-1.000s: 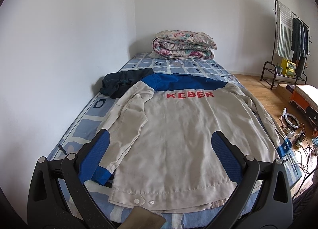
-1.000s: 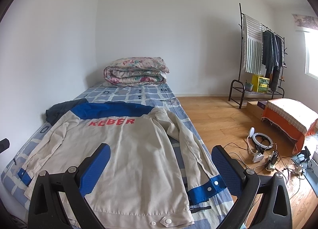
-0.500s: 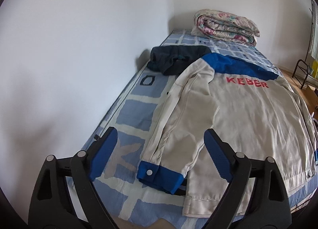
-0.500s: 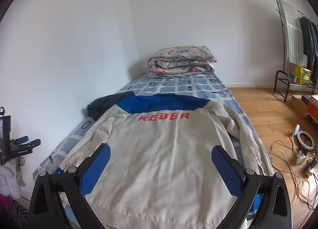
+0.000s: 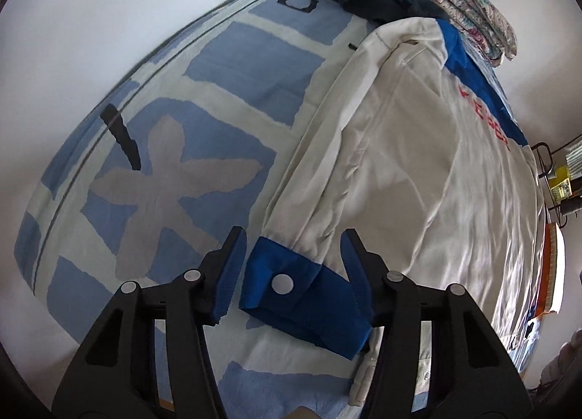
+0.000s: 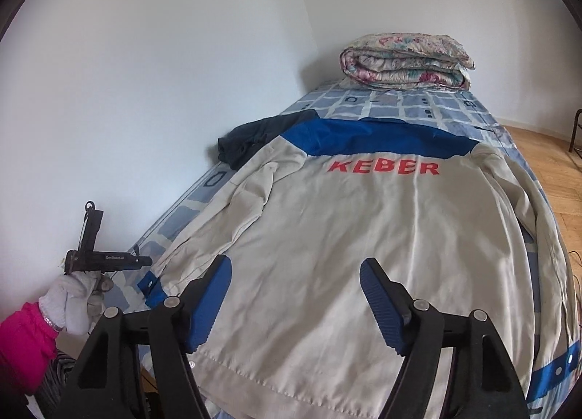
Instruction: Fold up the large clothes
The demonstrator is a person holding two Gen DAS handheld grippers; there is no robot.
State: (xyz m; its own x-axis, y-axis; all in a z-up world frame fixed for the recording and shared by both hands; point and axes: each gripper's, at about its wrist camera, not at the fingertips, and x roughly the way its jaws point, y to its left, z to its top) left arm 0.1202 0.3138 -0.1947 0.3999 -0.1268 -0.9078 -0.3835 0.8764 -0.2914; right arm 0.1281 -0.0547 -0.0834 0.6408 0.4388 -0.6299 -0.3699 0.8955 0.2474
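While both claws close empty, the left claw point(image 5: 293, 266) straddles the jacket point(image 6: 363, 255) cuff point(image 5: 302, 295); a quilt point(image 6: 403, 59) sits beyond.

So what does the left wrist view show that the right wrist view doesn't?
Left only: a close view of the blue cuff with its snap, lying between the left tongs, which have just been closing and are not yet pressing it. Right only: the full KEBER lettering, the jacket's hem, the gloved hand and the open right tongs, also closing. Both: the jacket, dark garment, folded quilt and bed.
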